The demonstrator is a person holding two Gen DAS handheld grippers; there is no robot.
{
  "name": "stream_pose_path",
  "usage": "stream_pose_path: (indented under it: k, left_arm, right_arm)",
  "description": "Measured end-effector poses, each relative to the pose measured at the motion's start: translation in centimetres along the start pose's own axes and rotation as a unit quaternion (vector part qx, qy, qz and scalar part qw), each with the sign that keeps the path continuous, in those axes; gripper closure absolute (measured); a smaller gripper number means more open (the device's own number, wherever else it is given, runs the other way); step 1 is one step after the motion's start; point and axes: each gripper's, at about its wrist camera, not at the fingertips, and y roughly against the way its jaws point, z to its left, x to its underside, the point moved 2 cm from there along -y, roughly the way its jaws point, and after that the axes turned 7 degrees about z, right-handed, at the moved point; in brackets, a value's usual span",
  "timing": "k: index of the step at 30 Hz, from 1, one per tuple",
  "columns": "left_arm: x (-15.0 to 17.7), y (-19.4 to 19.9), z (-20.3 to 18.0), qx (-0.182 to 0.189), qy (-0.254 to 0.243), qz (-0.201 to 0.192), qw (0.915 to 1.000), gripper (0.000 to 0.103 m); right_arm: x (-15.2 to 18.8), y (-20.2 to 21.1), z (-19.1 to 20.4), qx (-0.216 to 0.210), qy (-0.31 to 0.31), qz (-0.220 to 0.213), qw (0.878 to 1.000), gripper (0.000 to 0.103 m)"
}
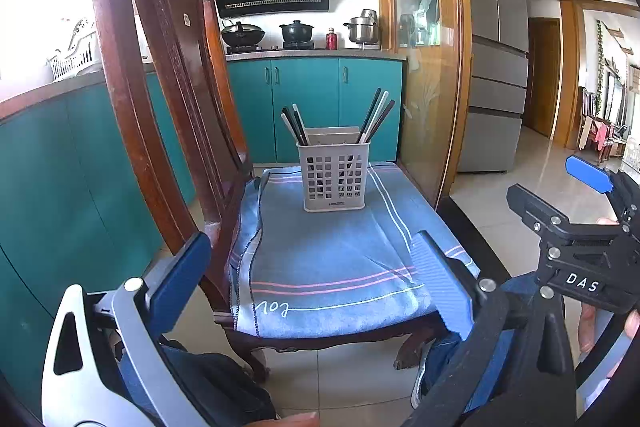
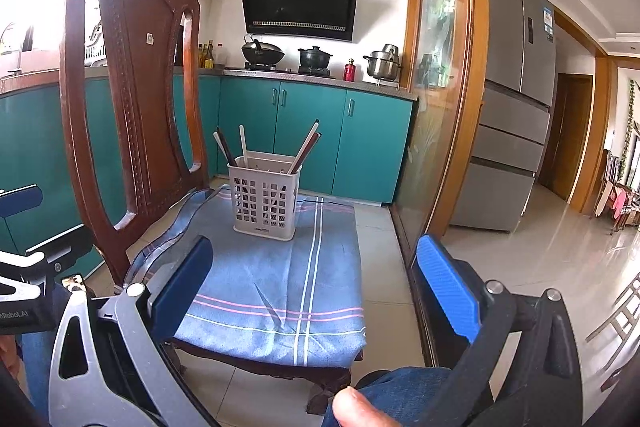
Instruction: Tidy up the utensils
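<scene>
A grey perforated utensil holder stands upright near the far edge of a chair seat covered with a blue striped cloth; it also shows in the right wrist view. Several chopsticks lean in it in two bunches, left and right. My left gripper is open and empty, above the near part of the seat. My right gripper is open and empty, short of the holder; it also shows at the right of the left wrist view.
The wooden chair back rises at the left of the seat. A glass sliding door with a wooden frame stands close on the right. Teal cabinets, a stove with pots and a refrigerator lie behind. Tiled floor surrounds the chair.
</scene>
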Motion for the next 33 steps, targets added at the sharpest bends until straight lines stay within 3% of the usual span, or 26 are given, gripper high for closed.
stream_pose_path:
  k: [33]
  left_arm:
    - [0.5,-3.1,-0.1,0.008,0.005,0.04,0.9992,0.004]
  right_arm:
    - [1.0,-3.0,0.9,-0.015,0.011,0.035,0.999,0.003]
